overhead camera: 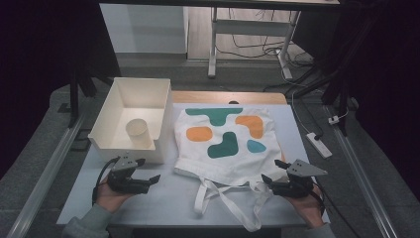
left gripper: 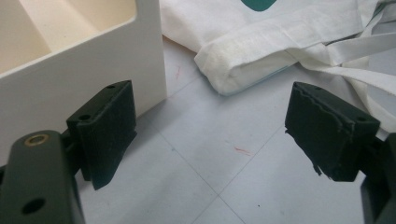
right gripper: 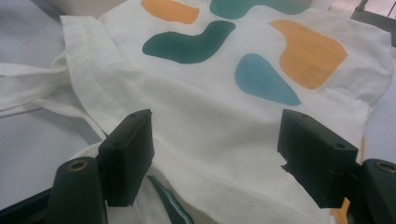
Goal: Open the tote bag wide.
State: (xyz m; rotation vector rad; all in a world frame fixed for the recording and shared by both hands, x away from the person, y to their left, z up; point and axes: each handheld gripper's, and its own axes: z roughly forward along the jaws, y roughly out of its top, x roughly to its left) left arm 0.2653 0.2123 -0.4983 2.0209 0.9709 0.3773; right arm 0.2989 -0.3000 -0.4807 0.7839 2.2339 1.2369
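You're at the approach step: tote bag (overhead camera: 225, 144) lies flat mid-desk, mouth and straps toward you, nothing gripped yet. Left gripper (overhead camera: 144, 172) sits near the white bin (overhead camera: 99, 126) corner, jaws wide, empty, pointed at the bag's near-left hem. Right gripper (overhead camera: 275, 172) hovers at the near-right corner, jaws wide over the fabric, not pinching. Next, I'd judge: close both on the hem.

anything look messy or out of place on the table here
Mostly tidy. The tote bag lies flat, but its straps sprawl loose and twisted toward the near table edge, one loop reaching the edge. The cup stands upright in the white bin. The pad on one left claw finger looks ragged and chipped along its edge.
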